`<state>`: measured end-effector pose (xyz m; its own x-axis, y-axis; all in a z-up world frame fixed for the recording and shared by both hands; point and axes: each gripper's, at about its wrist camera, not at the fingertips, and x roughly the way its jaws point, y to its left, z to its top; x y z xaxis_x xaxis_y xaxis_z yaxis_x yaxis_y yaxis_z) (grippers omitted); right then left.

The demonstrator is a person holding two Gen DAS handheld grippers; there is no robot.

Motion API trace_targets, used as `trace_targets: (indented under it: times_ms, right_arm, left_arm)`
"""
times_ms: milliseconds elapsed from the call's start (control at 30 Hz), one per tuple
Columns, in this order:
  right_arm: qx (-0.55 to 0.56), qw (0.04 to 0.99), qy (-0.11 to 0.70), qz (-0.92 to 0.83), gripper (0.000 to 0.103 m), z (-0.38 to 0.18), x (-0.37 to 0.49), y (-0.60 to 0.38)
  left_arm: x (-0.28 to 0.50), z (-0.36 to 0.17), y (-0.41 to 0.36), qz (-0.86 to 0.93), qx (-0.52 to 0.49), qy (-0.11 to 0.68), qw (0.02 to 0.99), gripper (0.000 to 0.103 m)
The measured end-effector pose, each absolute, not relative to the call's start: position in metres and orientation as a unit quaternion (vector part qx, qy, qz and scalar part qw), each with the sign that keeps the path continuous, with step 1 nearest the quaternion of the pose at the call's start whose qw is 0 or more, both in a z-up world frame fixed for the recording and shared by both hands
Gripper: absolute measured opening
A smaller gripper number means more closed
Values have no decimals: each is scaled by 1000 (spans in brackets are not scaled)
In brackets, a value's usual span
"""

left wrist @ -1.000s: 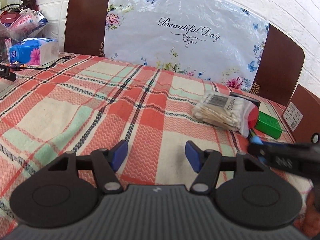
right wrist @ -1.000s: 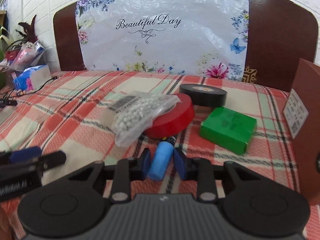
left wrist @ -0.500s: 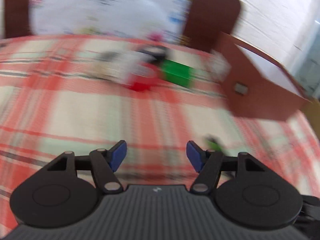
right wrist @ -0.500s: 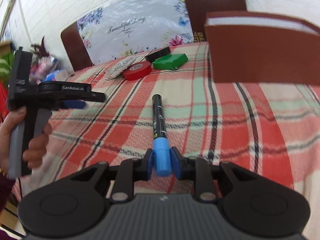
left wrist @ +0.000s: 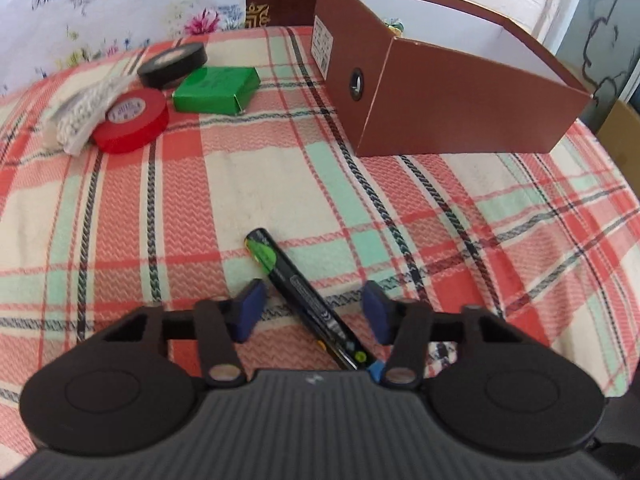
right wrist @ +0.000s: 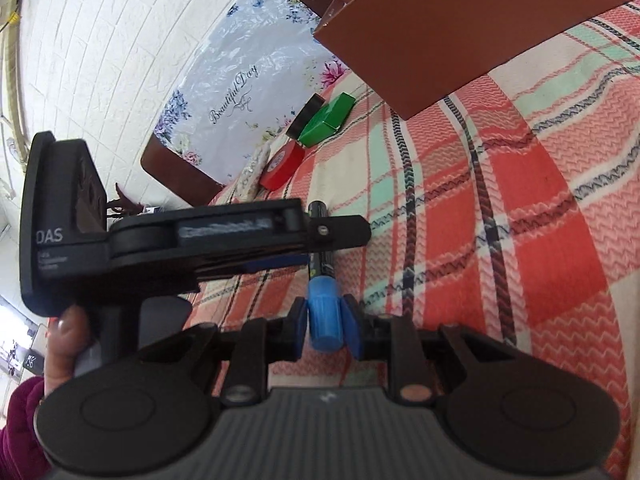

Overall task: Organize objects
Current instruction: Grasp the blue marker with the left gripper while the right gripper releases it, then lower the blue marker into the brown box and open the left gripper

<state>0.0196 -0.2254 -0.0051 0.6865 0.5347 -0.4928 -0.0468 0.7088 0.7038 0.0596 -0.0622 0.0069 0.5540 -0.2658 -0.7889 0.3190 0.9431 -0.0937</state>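
My right gripper (right wrist: pixel 326 326) is shut on the blue cap (right wrist: pixel 323 316) of a black marker (right wrist: pixel 320 236), held above the plaid cloth. In the left wrist view the marker's black barrel (left wrist: pixel 296 284) runs diagonally between my left gripper's (left wrist: pixel 314 312) open blue pads (left wrist: pixel 250 310), touching neither. The left gripper (right wrist: pixel 200 240) also shows side-on in the right wrist view, crossing over the marker. A brown open box (left wrist: pixel 448 92) stands at the right.
A red tape roll (left wrist: pixel 132 120), a black tape roll (left wrist: pixel 172 65), a green box (left wrist: pixel 216 90) and a bag of cotton swabs (left wrist: pixel 80 120) lie at the back left of the checked tablecloth (left wrist: pixel 280 184). A floral plastic sheet (left wrist: pixel 100 12) covers the headboard behind.
My right gripper has lifted the marker away from the tapes and rolled sideways. My left gripper has swung right and come around the marker's barrel, still open.
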Motion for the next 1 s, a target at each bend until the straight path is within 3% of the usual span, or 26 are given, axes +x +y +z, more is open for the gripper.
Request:
trace_targets:
  times_ms: [100, 533, 1000]
  right_arm:
    - [326, 858, 355, 175, 20, -4, 18, -224]
    - [155, 915, 336, 164, 22, 17, 1, -190]
    - [72, 985, 154, 34, 23, 109, 23, -250]
  left_arm:
    - [61, 7, -58, -162, 27, 434, 886, 35]
    - [45, 12, -70, -152, 47, 403, 901, 28]
    - [85, 146, -167, -278, 53, 235, 930, 22]
